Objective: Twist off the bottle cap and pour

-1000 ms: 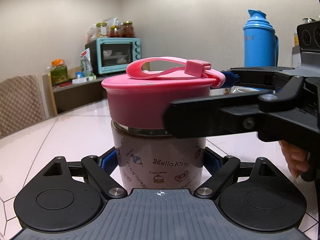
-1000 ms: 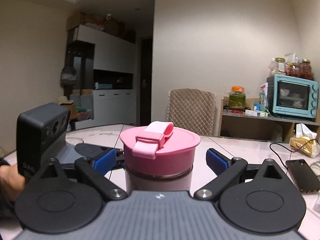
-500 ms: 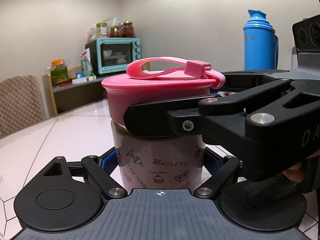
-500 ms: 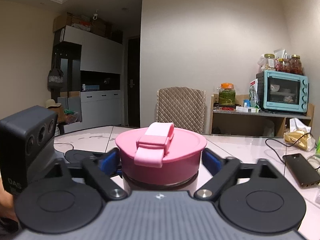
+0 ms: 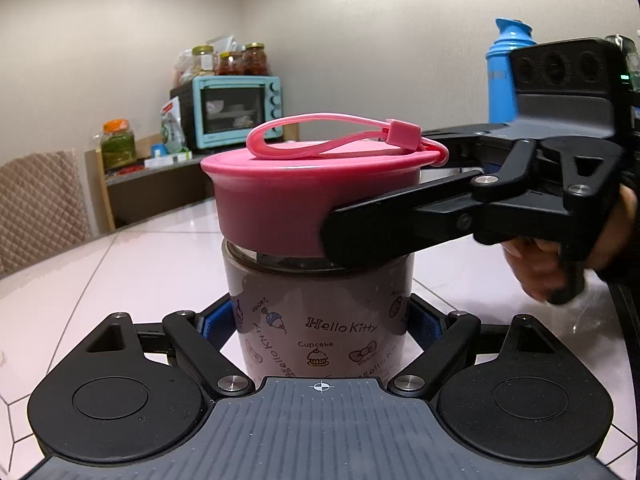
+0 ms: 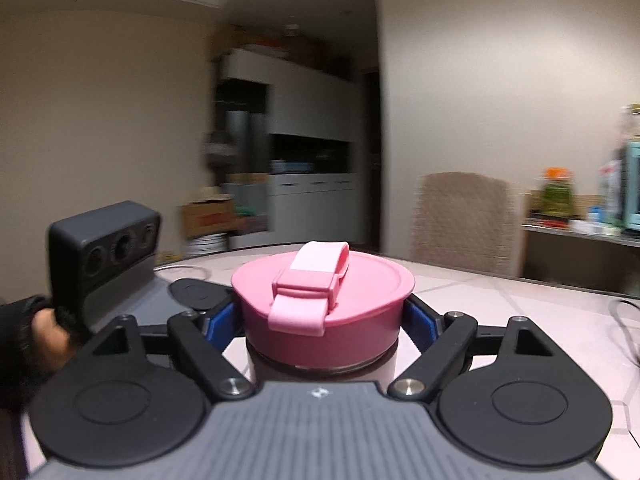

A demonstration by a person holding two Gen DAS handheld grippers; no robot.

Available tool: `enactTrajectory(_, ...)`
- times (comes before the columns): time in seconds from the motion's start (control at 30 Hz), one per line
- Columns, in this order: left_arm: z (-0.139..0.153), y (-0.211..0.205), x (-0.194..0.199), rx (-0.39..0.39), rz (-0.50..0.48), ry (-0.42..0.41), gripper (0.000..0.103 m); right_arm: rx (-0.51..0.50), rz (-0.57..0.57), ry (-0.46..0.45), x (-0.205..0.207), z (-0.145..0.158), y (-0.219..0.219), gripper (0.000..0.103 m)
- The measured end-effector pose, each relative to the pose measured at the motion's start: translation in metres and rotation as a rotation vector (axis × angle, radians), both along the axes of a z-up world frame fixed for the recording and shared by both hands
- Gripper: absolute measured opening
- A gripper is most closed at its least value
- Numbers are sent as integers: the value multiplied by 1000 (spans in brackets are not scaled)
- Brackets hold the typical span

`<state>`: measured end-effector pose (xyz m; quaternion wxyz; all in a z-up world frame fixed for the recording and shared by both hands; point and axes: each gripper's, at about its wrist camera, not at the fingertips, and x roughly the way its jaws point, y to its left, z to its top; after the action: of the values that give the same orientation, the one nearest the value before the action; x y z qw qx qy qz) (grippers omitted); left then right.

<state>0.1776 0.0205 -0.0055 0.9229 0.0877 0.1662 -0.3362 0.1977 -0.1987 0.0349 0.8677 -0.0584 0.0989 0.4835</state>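
Counter: glossy pale-pink tile with thin grout lines. Behind it in the left wrist view: a low shelf carrying a teal toaster oven with jars on top, a green-filled jar with orange lid, a quilted chair back at left. A blue thermos stands at right, partly behind the right claw's camera block. Right wrist view is motion-blurred; grey cabinets and a dark doorway are visible.

Bottle stands upright on the counter, mauve body printed "Hello Kitty", pink cap on top with its strap loop.

Left claw: narrow, blue pads pressed on the bottle body low down.

Right claw: closed on the pink cap, pads touching both sides.

Versus a second ago: the right claw's jaws stood well clear of the cap; now they clamp it. The right view has swung so the chair and oven sit further right. Bottle and left claw unchanged.
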Motion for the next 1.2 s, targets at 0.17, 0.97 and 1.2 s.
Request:
enactTrajectory(0.17,0,-2,0,1,0,-1,90,-35,151,2,19,8,-8,85)
enactTrajectory(0.97,0,-3,-1,0,-1,0,90,11,-344,-21,-48,8,28,102)
enactTrajectory(1.2,0,-4,0,1,0,0,90,25,-398,1,-47,0,41,102)
